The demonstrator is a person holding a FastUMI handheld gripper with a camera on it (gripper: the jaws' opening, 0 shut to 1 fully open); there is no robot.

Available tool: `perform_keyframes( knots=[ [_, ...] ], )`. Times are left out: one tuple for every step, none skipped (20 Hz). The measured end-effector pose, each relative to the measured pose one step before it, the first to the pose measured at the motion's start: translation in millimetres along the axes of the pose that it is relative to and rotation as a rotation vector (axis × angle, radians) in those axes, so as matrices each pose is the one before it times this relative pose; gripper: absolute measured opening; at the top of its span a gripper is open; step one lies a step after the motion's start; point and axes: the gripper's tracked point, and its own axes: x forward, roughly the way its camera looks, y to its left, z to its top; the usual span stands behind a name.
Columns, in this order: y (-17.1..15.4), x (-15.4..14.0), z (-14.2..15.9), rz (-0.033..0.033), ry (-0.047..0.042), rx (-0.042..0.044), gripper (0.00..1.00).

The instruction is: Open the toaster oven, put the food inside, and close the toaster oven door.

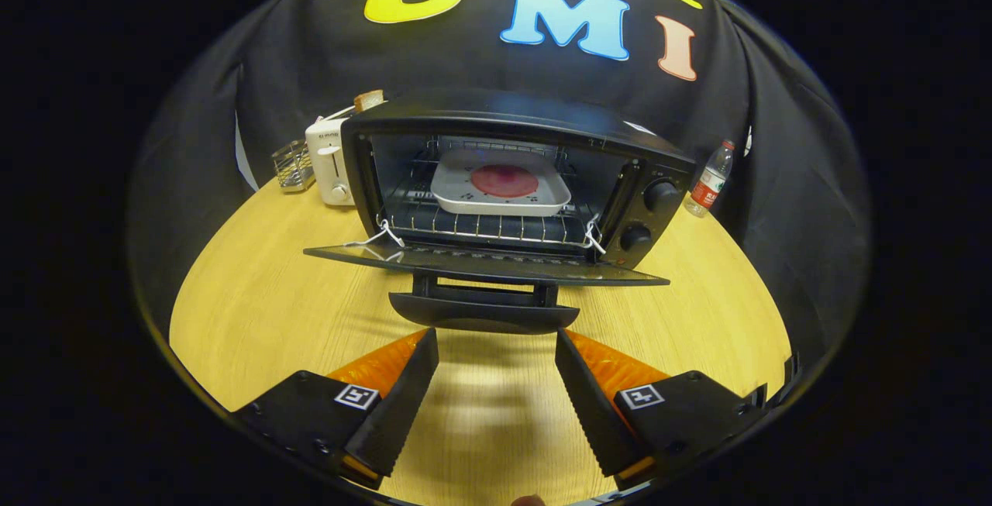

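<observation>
Black metal and glass make up the toaster oven [511,180], which stands at the far middle of the wooden table [256,312] with its door [484,264] dropped flat toward the near side. Inside, on the wire rack [488,225], sits a white tray [500,188] carrying a round reddish piece of food [504,180], so the loading step looks done and closing the door is what remains.

The claw [496,382] is spread wide and holds nothing; its two fingers reach toward the door's dark handle [483,312], which lies just ahead of them and about centred on the gap.

The door should handle as a stiff, hinged panel, fairly light, swinging on its far edge. Its glass face is likely slick and better left alone. The handle bar is the sensible hold: rigid, rounded, standing off the near edge with a slot behind it. Pinching it mid-span or hooking under it and lifting in an arc toward the oven would probably close it. A push off centre could twist the door or nudge the whole oven back, since such ovens are not heavy.

Left of the oven stand a white toaster [332,161] with bread [369,99] and a small wire holder [293,165]; to the right is a plastic bottle [711,180].
</observation>
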Motion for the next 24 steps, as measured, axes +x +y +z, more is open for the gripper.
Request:
perform_keyframes(
  knots=[
    [-0.29, -1.33, 4.24, -0.00307, -0.01741, -0.00486, 0.97],
    [-1.06, -2.16, 5.29, -0.00417, -0.02090, -0.00317, 0.97],
    [-0.72, -1.00, 7.14, -0.00382, -0.02201, -0.00176, 0.97],
    [-0.63, -0.11, 6.64, -0.00118, -0.02105, -0.00099, 0.97],
    [-2.22, -8.27, 5.04, -0.00113, -0.00809, 0.00026, 0.97],
    [-2.56, -0.01, 5.09, -0.00403, -0.01155, 0.00057, 0.97],
    [-1.91, 1.66, 5.56, -0.00074, -0.01885, 0.00712, 0.97],
    [-1.59, -1.10, 7.02, 0.00364, -0.01896, 0.01738, 0.99],
    [-1.70, -1.67, 5.77, 0.00442, -0.02155, 0.02355, 0.99],
    [-3.37, -3.40, 6.01, -0.00003, -0.02332, 0.02187, 0.99],
    [-3.76, -5.29, 7.80, -0.00050, -0.02883, 0.01302, 0.99],
    [-2.02, -4.87, 8.95, 0.00050, -0.02730, 0.00385, 0.99],
    [-3.15, -5.83, 12.04, 0.00590, -0.03165, -0.00592, 0.99],
    [-4.02, -3.97, 9.66, 0.00180, -0.03202, -0.01231, 0.99],
    [-4.40, -8.22, 9.76, 0.00018, -0.02984, -0.01264, 0.99],
    [-3.96, -8.73, 10.26, 0.00192, -0.03365, -0.00899, 0.98],
    [-2.56, -10.04, 8.40, 0.00093, -0.02864, -0.00310, 0.98],
    [-3.51, -9.26, 9.67, 0.00271, -0.02813, 0.00234, 0.99],
    [-4.05, -10.40, 9.29, 0.00281, -0.02596, 0.00499, 0.99],
    [-4.96, -9.43, 8.68, 0.00005, -0.02212, 0.00840, 0.99],
    [-5.87, -10.13, 7.66, 0.00022, -0.02263, 0.00676, 0.98],
    [-5.36, -9.45, 7.20, -0.00141, -0.01691, 0.00359, 0.98],
    [-6.86, -8.13, 5.81, -0.00267, -0.01248, 0.00266, 0.99],
    [-7.00, -8.03, 5.40, -0.00338, -0.01375, -0.00082, 0.98]
  ],
)
